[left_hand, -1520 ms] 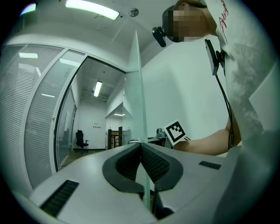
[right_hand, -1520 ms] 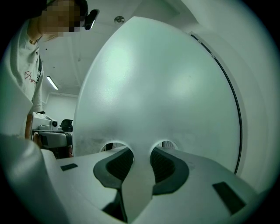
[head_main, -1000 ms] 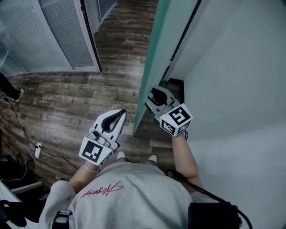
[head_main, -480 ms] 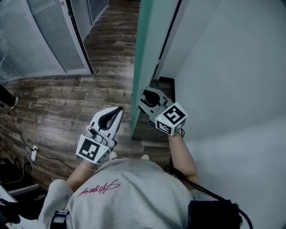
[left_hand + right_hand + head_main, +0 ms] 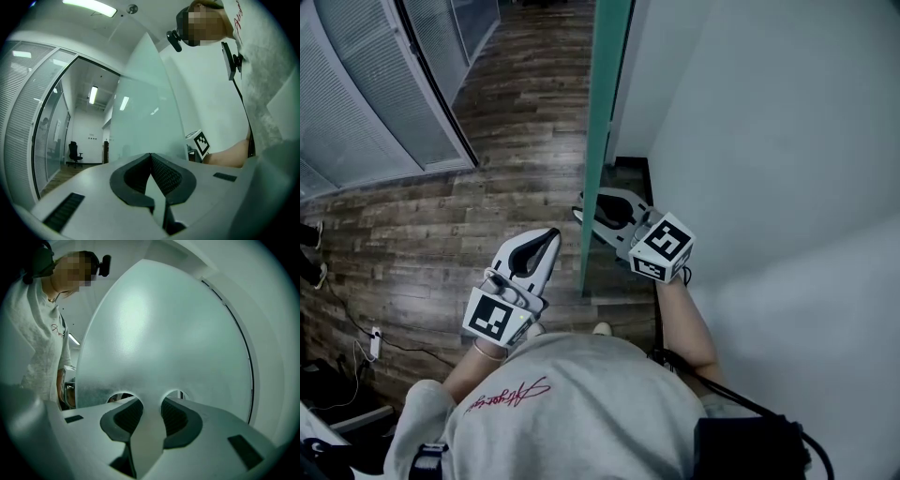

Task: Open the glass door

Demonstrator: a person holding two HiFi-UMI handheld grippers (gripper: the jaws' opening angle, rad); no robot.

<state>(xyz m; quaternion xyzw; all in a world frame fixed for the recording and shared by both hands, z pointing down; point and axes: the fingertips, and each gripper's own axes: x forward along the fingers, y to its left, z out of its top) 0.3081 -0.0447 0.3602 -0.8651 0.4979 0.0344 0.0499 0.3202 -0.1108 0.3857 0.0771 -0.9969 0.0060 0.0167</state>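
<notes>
Sitting on the right, the right gripper (image 5: 589, 208) is clamped on the near free edge of the glass door (image 5: 605, 112), an upright pane running near-to-far, while the left gripper (image 5: 547, 240), pinched closed and empty, hangs off left, clear of the glass.

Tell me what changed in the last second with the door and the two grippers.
The glass door has swung: its edge, slanted in the head view before, now stands nearly upright, and the right gripper went with it. The blinds partition slid leftward in the picture. Unchanged: the door's edge sits in the right claw; the left gripper stays shut and empty beside the door.
</notes>
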